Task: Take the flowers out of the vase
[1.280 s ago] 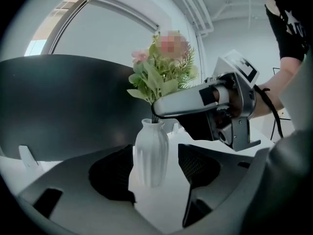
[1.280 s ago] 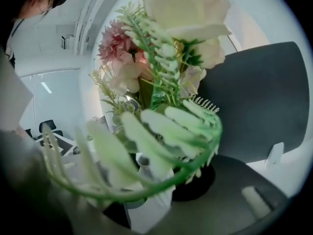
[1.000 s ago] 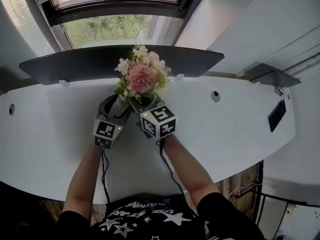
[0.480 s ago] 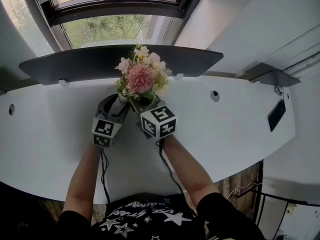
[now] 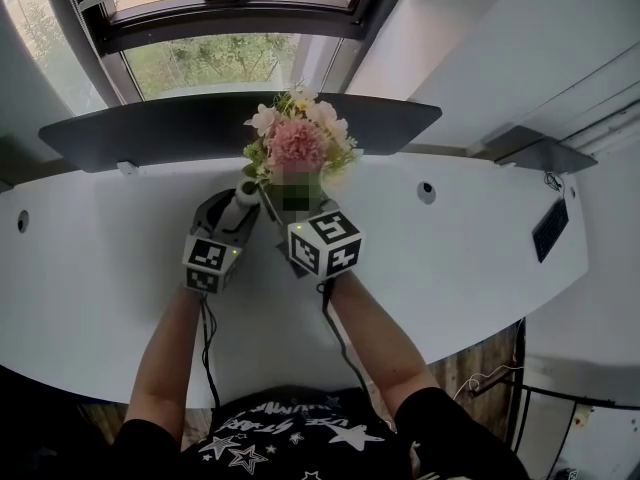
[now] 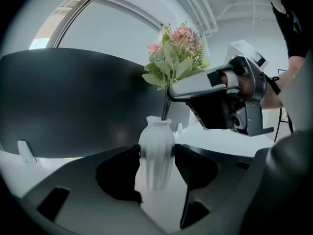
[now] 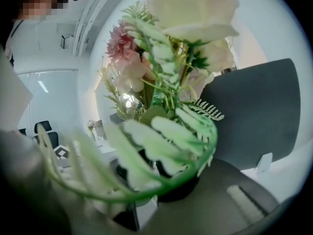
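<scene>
A white ribbed vase [image 6: 156, 153] stands on the white desk [image 5: 480, 258], with my left gripper [image 6: 156, 166] shut on its belly, one pad on each side. In the head view the vase [image 5: 247, 194] shows just past the left gripper [image 5: 240, 208]. The bunch of pink and cream flowers [image 5: 297, 143] with green leaves rises from the vase's mouth. My right gripper [image 5: 287, 211] is shut on the stems just above the mouth, and its jaw [image 6: 188, 88] crosses the stem. Close leaves of the flowers [image 7: 171, 82] fill the right gripper view and hide most of the right gripper [image 7: 146, 180].
A dark curved panel [image 5: 150, 128] stands along the desk's far edge, right behind the flowers. Above it is a window [image 5: 220, 58]. The desk has round cable holes [image 5: 427, 190], and a black device [image 5: 553, 230] hangs by its right end.
The flowers and the right gripper have shifted a little up and to the right. The left gripper stays at the vase.
</scene>
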Demonstrator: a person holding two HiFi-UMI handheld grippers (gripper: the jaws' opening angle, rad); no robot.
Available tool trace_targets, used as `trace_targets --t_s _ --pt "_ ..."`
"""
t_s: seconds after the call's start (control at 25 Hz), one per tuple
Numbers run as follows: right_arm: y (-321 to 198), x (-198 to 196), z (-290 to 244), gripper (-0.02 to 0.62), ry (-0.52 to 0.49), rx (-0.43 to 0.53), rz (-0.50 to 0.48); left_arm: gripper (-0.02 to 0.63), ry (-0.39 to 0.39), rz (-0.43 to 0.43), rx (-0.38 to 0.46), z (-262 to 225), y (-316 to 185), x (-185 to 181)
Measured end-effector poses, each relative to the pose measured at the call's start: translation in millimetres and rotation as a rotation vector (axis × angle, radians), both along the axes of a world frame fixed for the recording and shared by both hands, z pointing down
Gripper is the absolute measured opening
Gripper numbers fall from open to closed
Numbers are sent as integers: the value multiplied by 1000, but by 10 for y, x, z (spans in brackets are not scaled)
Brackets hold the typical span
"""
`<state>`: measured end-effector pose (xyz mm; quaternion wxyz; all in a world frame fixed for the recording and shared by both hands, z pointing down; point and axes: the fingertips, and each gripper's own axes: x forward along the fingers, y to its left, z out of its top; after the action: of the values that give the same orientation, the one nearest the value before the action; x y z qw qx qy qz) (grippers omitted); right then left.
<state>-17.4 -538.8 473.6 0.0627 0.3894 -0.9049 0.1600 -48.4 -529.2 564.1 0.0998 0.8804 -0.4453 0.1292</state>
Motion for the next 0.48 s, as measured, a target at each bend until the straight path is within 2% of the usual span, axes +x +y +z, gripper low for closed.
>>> trace_targets --t_s 0.48 --pt "95 113 -602 44 -12 132 40 232 17 -9 -17 7 5 4"
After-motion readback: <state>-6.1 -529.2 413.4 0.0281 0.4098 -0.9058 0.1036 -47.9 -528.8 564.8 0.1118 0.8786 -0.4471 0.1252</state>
